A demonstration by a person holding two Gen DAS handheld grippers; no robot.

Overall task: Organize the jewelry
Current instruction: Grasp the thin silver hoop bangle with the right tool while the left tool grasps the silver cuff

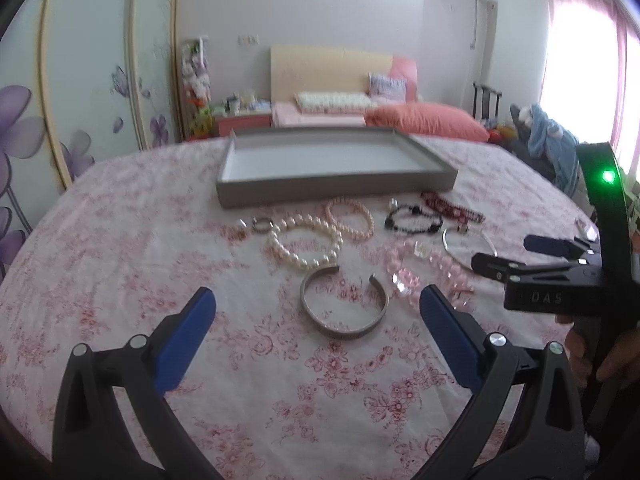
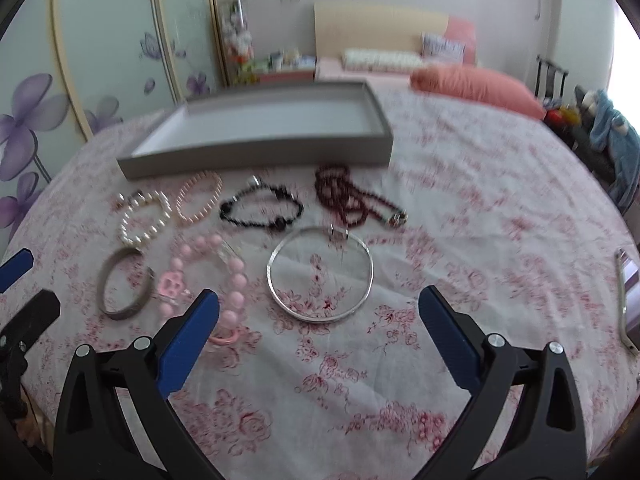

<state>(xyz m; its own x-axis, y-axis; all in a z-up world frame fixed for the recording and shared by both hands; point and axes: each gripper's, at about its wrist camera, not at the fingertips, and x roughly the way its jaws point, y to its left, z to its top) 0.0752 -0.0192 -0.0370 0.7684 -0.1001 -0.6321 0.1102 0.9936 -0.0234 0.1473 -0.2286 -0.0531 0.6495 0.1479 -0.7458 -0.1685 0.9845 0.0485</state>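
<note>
Nothing has been sorted yet, by the look of it: the grey tray (image 2: 256, 152) sits at twelve o'clock on the floral cloth (image 2: 460, 240) with its pale floor bare, and every piece of jewelry lies loose in front of it. Going left to right in the right wrist view, there is a grey open cuff (image 2: 124, 284) at about nine o'clock, a white pearl bracelet (image 2: 144, 218) above it, a pale pink bead bracelet (image 2: 200, 198) beside that, a chunky pink bead strand (image 2: 236, 284) below, a black bead bracelet (image 2: 260, 208) near the centre, a thin silver bangle (image 2: 320, 276) just under it, and a dark red bead strand (image 2: 352, 200) at one o'clock. A small ring (image 1: 262, 224) lies left of the pearls in the left wrist view. So the whole job remains. The left gripper (image 1: 318, 314) hangs spread wide over the cuff, holding nothing; the right gripper (image 2: 320, 316) is likewise spread wide and empty above the bangle. The only readable writing is "DAS" on the right gripper's black body in the left wrist view; nothing else bears a legible label.
</note>
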